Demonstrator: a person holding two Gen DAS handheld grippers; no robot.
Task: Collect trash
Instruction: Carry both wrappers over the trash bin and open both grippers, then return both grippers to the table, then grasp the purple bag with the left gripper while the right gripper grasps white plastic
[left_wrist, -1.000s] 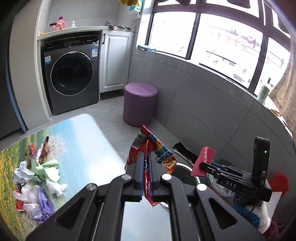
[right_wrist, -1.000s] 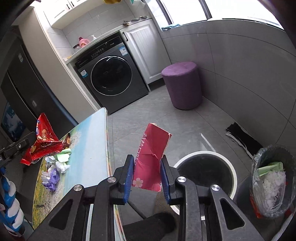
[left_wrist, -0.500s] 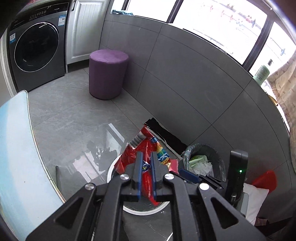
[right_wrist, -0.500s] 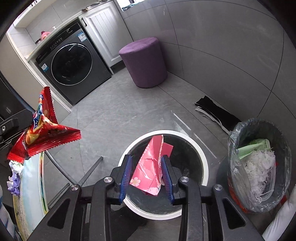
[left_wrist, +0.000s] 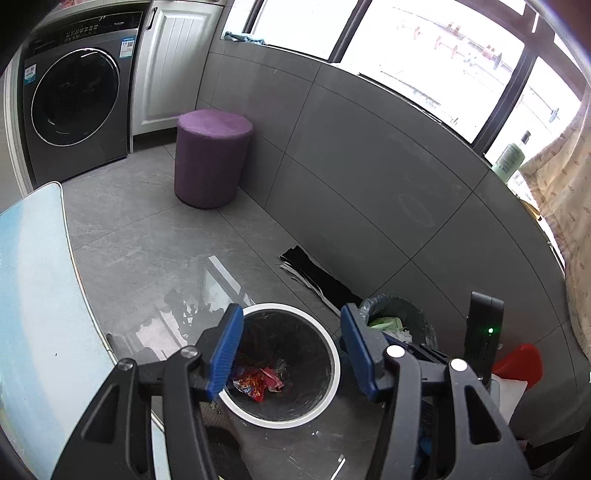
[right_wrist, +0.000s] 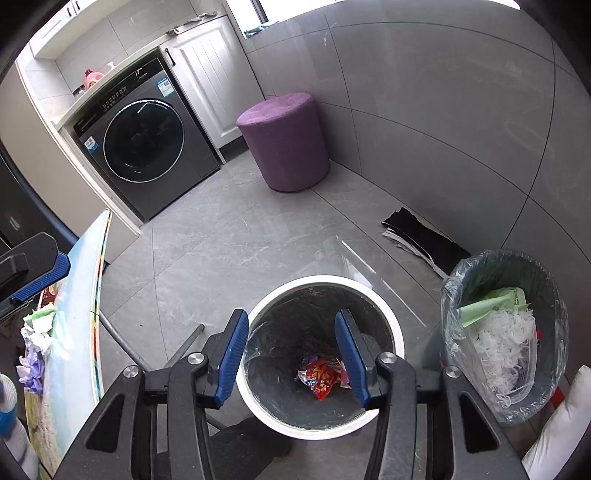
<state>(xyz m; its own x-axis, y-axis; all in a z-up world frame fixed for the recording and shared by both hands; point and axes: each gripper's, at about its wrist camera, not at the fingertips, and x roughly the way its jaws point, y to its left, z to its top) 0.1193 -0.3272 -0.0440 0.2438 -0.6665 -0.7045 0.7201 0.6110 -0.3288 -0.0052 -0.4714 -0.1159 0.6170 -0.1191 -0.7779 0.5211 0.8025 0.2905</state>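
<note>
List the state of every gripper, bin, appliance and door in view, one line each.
left gripper: open, fingers just spread, nothing between them.
right gripper: open, just spread, empty.
white-rimmed bin: uncovered, red snack wrapper at the bottom.
bag-lined bin: uncovered, nearly full.
washing machine: door shut.
white cabinet door: closed.

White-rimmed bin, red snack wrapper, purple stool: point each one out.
White-rimmed bin (right_wrist: 397, 334): right wrist view, right rim.
Red snack wrapper (right_wrist: 322, 380): right wrist view, wrapper's middle.
Purple stool (left_wrist: 212, 162): left wrist view, side wall.
</note>
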